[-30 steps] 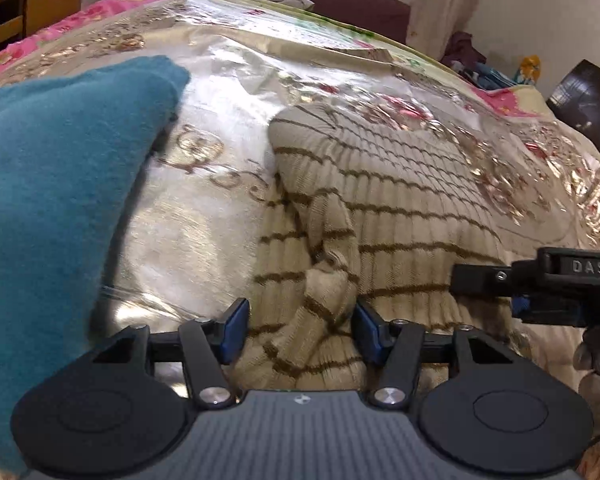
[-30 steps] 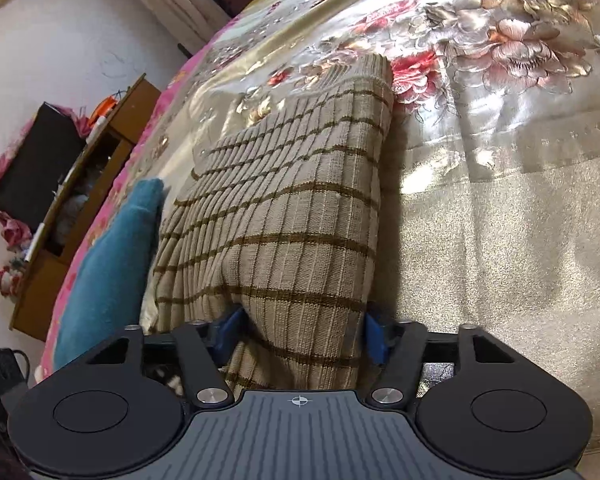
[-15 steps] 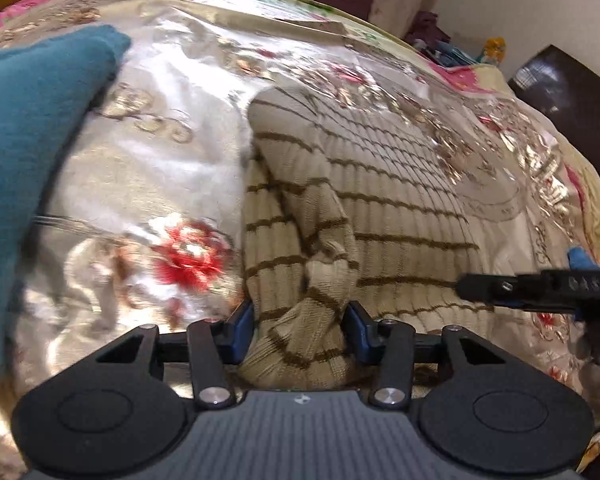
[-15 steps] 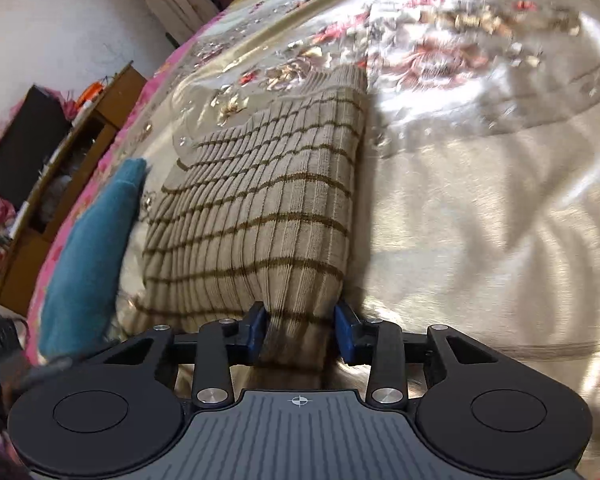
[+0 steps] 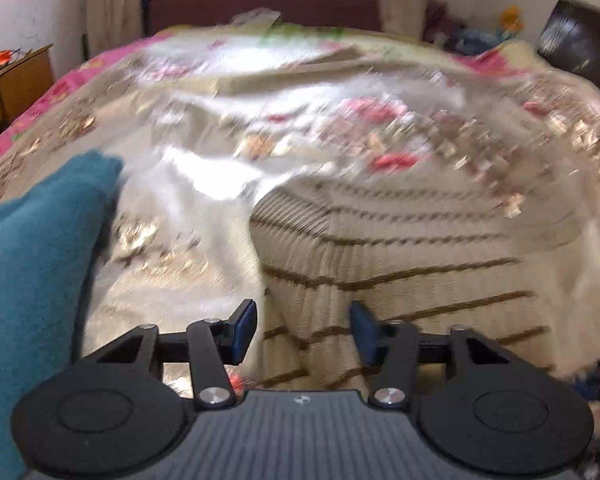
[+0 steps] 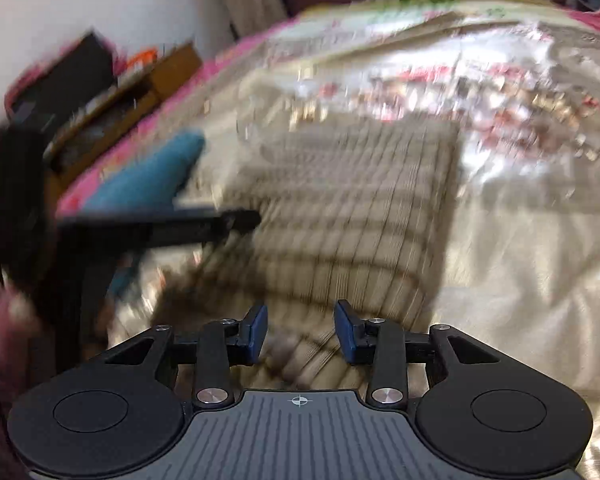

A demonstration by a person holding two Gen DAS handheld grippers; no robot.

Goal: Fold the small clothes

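Note:
A beige ribbed sweater with brown stripes [image 5: 400, 256] lies folded on the floral bedspread [image 5: 300, 100]; it also shows in the right wrist view [image 6: 340, 208]. My left gripper [image 5: 303, 330] is open over the sweater's near left edge, jaws apart with cloth between them but not pinched. My right gripper [image 6: 300, 330] is open above the sweater's near edge. The left gripper's arm [image 6: 160, 224] crosses the right wrist view at the left. Both views are motion-blurred.
A teal garment [image 5: 32, 272] lies to the left of the sweater, also in the right wrist view [image 6: 148, 176]. A wooden cabinet [image 6: 132, 92] stands by the bed's left side. A dark headboard [image 5: 260, 4] and a window are at the far end.
Both grippers have opened and let go of the sweater. Both have lifted and pulled back, so more of the bed and room shows. The sweater lies flatter.

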